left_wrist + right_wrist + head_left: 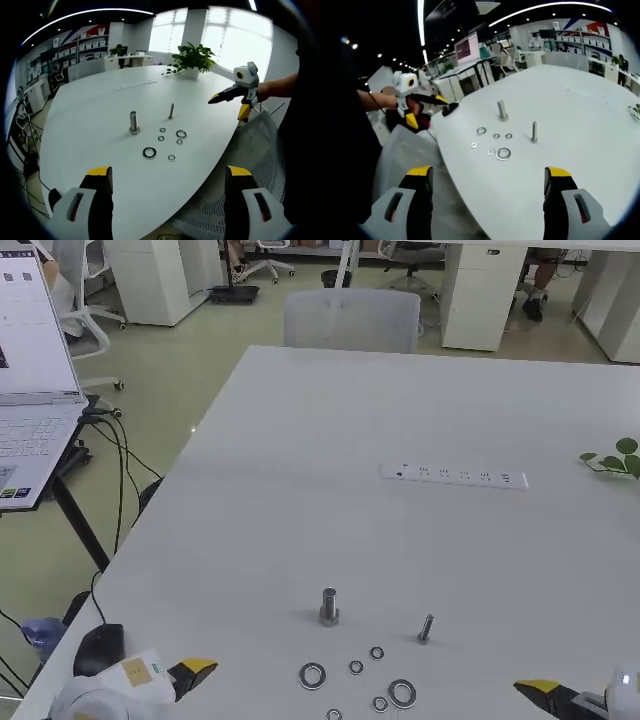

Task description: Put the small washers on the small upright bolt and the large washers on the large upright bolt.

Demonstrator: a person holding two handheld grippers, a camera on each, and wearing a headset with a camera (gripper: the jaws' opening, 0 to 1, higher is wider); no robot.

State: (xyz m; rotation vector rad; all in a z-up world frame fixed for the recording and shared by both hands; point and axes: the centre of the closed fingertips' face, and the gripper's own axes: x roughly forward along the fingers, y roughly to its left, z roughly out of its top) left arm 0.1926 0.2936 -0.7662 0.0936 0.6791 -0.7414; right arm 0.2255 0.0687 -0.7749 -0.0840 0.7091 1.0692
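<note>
Lower centre, on tabletop (400, 410): steel washers (312, 676), probably light, slippery, best pinched by rim; left gripper (168, 172), right gripper (488, 172) jaws wide open, empty.

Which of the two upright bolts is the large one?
The left bolt in the head view is the large one. It is thicker and stands on a wide hex head, while the other bolt, to its right, is thin.

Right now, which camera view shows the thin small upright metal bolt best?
The right gripper view: the thin small upright metal bolt stands largest there, clear against the white table. The left gripper view shows it smaller, farther off; the head view shows it small, from above.
</note>
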